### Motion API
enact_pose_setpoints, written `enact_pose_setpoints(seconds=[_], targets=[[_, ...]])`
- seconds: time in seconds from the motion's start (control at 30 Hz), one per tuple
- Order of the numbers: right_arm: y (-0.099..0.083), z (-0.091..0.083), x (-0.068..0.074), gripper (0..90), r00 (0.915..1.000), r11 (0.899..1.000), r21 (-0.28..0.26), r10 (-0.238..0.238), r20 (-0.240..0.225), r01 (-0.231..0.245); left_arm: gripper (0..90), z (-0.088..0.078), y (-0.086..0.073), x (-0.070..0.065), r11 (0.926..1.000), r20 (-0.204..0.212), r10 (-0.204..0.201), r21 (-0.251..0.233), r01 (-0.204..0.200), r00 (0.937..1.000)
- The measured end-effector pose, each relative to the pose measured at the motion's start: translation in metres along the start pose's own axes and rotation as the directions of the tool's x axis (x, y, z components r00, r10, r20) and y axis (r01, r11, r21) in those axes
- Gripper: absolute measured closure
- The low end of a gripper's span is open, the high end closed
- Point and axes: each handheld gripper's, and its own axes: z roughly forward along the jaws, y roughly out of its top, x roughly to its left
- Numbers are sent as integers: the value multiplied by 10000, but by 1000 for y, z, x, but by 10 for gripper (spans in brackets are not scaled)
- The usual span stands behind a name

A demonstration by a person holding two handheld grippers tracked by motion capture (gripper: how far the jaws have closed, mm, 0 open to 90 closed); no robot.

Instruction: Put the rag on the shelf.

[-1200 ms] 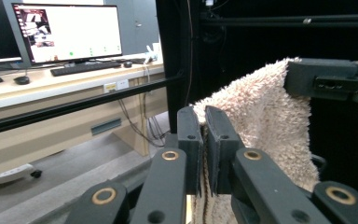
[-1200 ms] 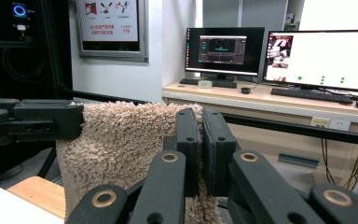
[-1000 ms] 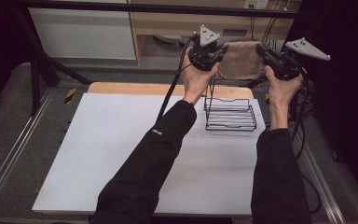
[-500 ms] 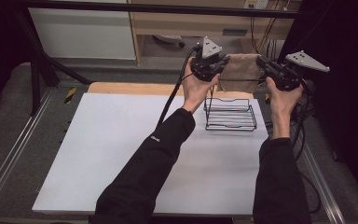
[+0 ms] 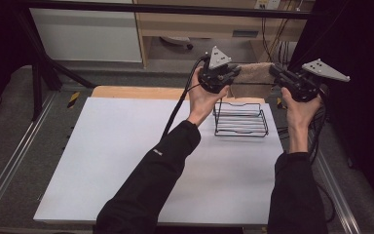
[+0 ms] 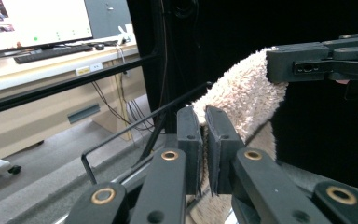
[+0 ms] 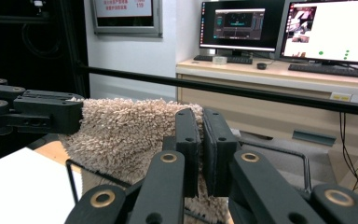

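In the upper right of the high view, the left gripper (image 5: 227,78) and the right gripper (image 5: 278,76) each pinch one end of the beige towel (image 5: 253,80). They hold it stretched above the wire rack (image 5: 241,119), probably so it can hang over the rack without creasing.

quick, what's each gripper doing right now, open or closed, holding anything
Left gripper: closed on one end of the beige towel.
Right gripper: closed on the towel's other end, above the wire rack.
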Motion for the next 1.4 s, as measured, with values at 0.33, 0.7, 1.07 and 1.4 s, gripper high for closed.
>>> enact_pose_setpoints(seconds=[0.33, 0.7, 1.07, 1.4], targets=[[-8, -6, 4, 859, 9999, 9992, 385, -109, -34, 110, 849, 0, -7, -5, 9994, 5, 88, 332, -89, 10000], [-21, -12, 5, 854, 9995, 9978, 663, -13, -300, 33, 826, -5, -16, -8, 9972, 381, -103, 741, 75, 9992], [-27, -14, 4, 857, 9987, 9966, 813, -90, -510, 131, 737, -16, -2, 2, 9959, 436, -740, 557, 715, 9963], [-31, -16, 4, 855, 9980, 9958, 881, -182, -599, 234, 848, -10, 4, -2, 9887, 860, -1149, 1069, 1055, 9897]])
